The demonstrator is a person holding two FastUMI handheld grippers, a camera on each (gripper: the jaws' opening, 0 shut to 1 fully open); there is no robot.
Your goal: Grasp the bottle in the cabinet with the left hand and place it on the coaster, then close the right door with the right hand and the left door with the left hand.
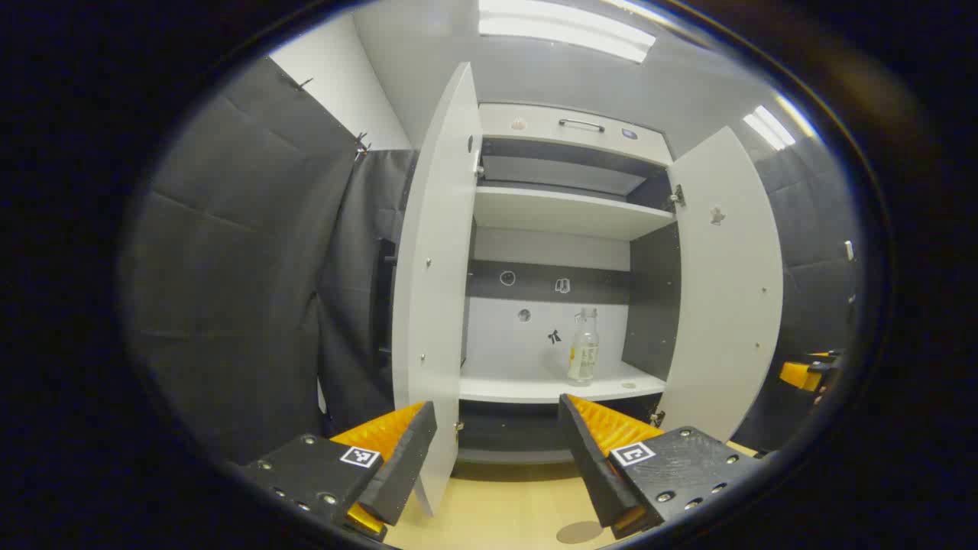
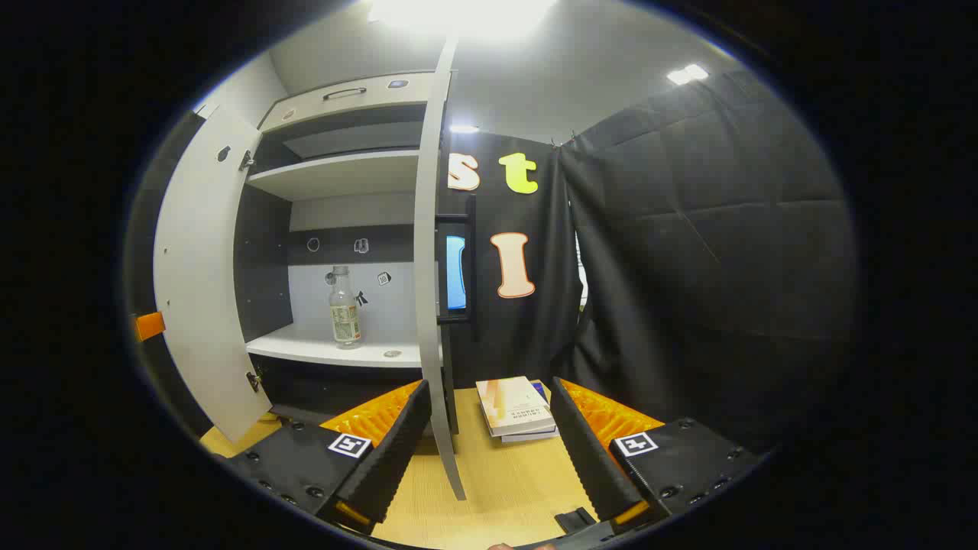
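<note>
Bottle (image 1: 583, 345) upright on lower shelf (image 1: 535, 386) inside cabinet (image 1: 569, 145), between both open doors. Coaster (image 1: 578, 532) on tabletop (image 1: 497, 504) before cabinet. Books (image 2: 513, 409) stacked on tabletop right of right door (image 2: 428, 252).

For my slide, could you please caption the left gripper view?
Open left tool faces the cabinet, both doors open, bottle upright on the lower shelf.

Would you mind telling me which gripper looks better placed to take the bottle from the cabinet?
Left. The left gripper, open, faces the cabinet opening, with the bottle just above its fingers. The right gripper straddles the right door's edge, bottle off to its left.
</note>
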